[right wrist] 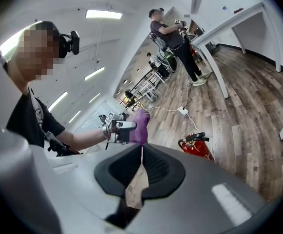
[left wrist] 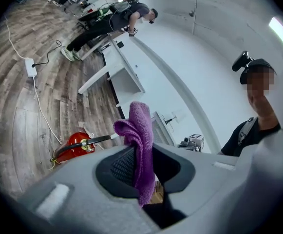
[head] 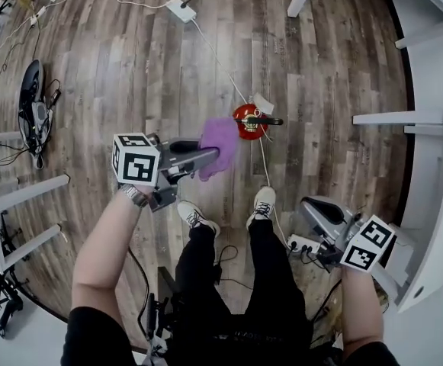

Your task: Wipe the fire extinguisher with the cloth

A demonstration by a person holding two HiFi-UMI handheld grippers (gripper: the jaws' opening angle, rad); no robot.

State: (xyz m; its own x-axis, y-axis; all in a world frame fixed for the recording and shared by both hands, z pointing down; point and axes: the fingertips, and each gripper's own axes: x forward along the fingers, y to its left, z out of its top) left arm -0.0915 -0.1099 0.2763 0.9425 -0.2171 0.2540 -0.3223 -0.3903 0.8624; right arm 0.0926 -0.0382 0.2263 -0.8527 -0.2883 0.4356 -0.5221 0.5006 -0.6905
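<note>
Left fingers (left wrist: 123, 167) pinching cloth (left wrist: 139, 130), right fingers (right wrist: 157, 168) together, extinguisher (head: 248, 123) on floor (head: 130, 67)

The cloth (head: 219, 145) is purple. The fire extinguisher (head: 248, 122) is red with a black handle and hose. The floor (head: 130, 75) shows grey-brown wood planks. The left hand-held gripper (head: 206, 157) and right hand-held gripper (head: 309, 208) are grey, with black-and-white square markers. The power strip (head: 181, 9) is white.

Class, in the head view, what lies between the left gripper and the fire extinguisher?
Only the purple cloth, pinched in the left gripper, sticks out toward the fire extinguisher. The head view shows nothing else between them.
</note>
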